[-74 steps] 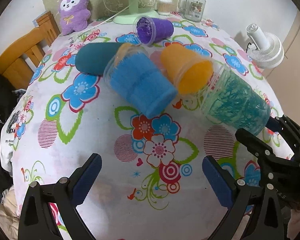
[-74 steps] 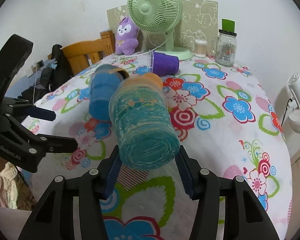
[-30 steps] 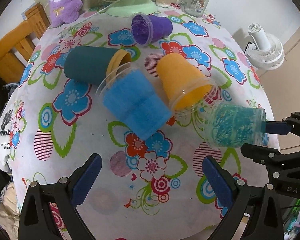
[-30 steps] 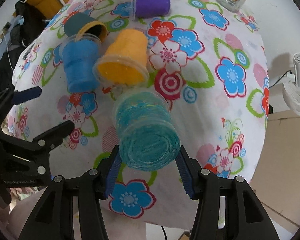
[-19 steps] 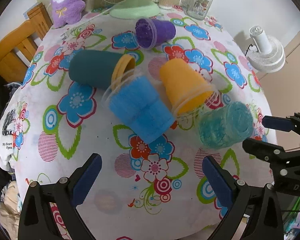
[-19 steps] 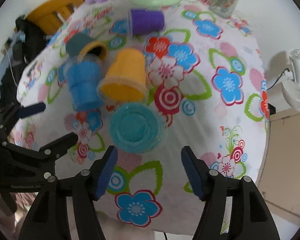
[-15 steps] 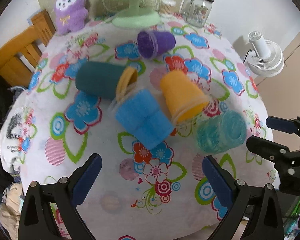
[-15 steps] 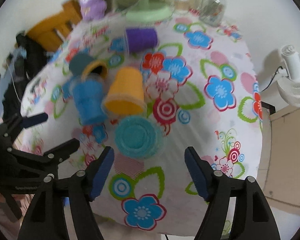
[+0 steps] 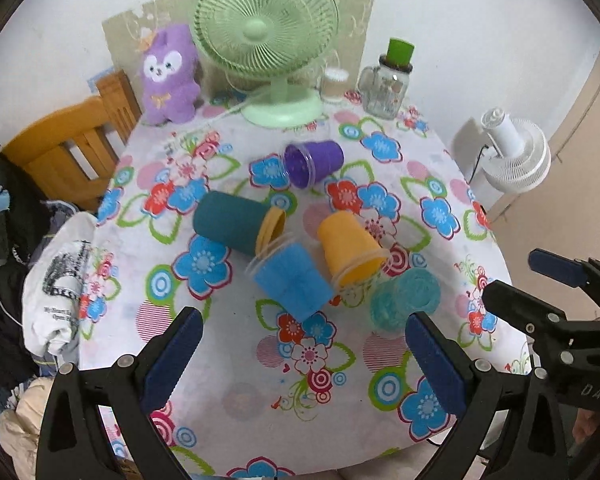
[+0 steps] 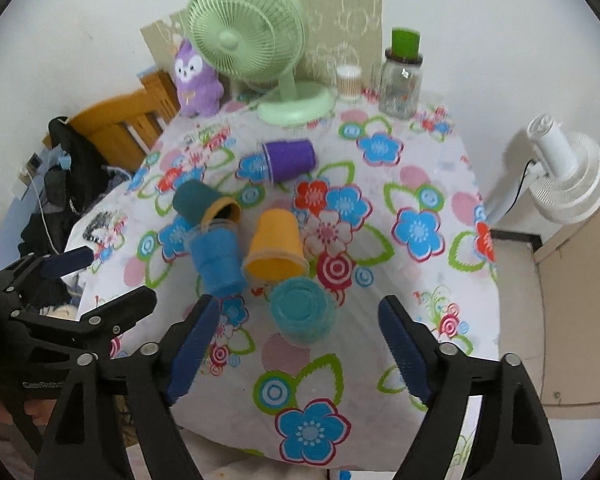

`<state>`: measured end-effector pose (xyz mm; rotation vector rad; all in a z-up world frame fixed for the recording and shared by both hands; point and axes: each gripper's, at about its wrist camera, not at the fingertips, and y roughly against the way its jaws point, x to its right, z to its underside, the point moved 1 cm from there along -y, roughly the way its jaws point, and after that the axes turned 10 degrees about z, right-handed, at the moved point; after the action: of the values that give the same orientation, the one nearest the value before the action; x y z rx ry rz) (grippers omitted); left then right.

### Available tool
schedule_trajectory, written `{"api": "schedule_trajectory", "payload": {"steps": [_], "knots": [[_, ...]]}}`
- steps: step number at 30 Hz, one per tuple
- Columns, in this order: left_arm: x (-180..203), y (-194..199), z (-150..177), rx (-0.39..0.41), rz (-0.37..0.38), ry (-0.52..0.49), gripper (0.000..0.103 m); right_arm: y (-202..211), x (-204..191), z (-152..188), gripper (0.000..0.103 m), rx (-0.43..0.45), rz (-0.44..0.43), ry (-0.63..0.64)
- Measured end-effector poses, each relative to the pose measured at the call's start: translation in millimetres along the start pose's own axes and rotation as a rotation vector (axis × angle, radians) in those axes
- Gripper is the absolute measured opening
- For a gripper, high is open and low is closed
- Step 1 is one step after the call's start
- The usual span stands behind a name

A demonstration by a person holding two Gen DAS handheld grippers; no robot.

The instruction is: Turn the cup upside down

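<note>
A turquoise cup (image 9: 405,297) stands upside down on the flowered tablecloth (image 9: 308,376), base up; it also shows in the right wrist view (image 10: 302,312). Beside it lie on their sides an orange cup (image 9: 350,249) (image 10: 275,246), a blue cup (image 9: 290,280) (image 10: 216,258), a dark teal cup (image 9: 232,224) (image 10: 202,202) and a purple cup (image 9: 314,162) (image 10: 288,159). My right gripper (image 10: 300,346) is open and empty, pulled back above the turquoise cup. My left gripper (image 9: 300,360) is open and empty over the table's near part.
A green fan (image 9: 266,36), a purple plush toy (image 9: 168,76), a small jar (image 9: 334,85) and a glass jar with green lid (image 9: 388,84) stand at the table's back. A wooden chair (image 9: 64,148) with clothes is left. A white fan (image 9: 514,156) stands right.
My right gripper turned the turquoise cup base up, set it on the table, opened and drew back. Both grippers have moved back from the table.
</note>
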<state>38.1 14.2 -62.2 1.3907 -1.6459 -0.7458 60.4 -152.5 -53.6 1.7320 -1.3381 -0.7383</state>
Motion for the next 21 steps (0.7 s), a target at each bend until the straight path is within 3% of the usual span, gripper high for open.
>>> {"api": "schedule_trajectory", "payload": {"steps": [21], "knots": [[12, 81, -3, 0.175, -0.036, -0.029, 0.103, 71, -2, 1, 0.093, 0.216, 0.093, -0.088]]}}
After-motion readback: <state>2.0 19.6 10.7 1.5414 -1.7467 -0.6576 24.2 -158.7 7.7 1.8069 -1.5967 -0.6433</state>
